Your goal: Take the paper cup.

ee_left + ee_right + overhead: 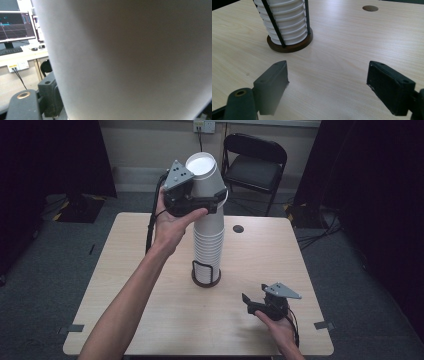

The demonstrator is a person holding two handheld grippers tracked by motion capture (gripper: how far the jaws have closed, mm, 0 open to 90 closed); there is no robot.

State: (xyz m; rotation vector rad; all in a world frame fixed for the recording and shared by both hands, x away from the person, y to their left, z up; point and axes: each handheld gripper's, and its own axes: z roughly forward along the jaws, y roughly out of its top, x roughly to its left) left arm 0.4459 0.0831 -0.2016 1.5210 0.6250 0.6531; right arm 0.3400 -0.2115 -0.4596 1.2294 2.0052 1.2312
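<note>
Your left gripper [210, 202] is clamped across the tilted top cup [206, 175] above the white cup stack [208, 245], which stands in its holder [206, 276] at the table's [150, 320] middle. Squeeze harder and the thin wall may buckle; pull crooked and the next cup could lift along or the stack tip. Your right gripper [257, 302] rests near right, jaws wide and empty.

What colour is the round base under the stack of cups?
Dark brown, the base shows best in the right gripper view, under the white cups.
</note>
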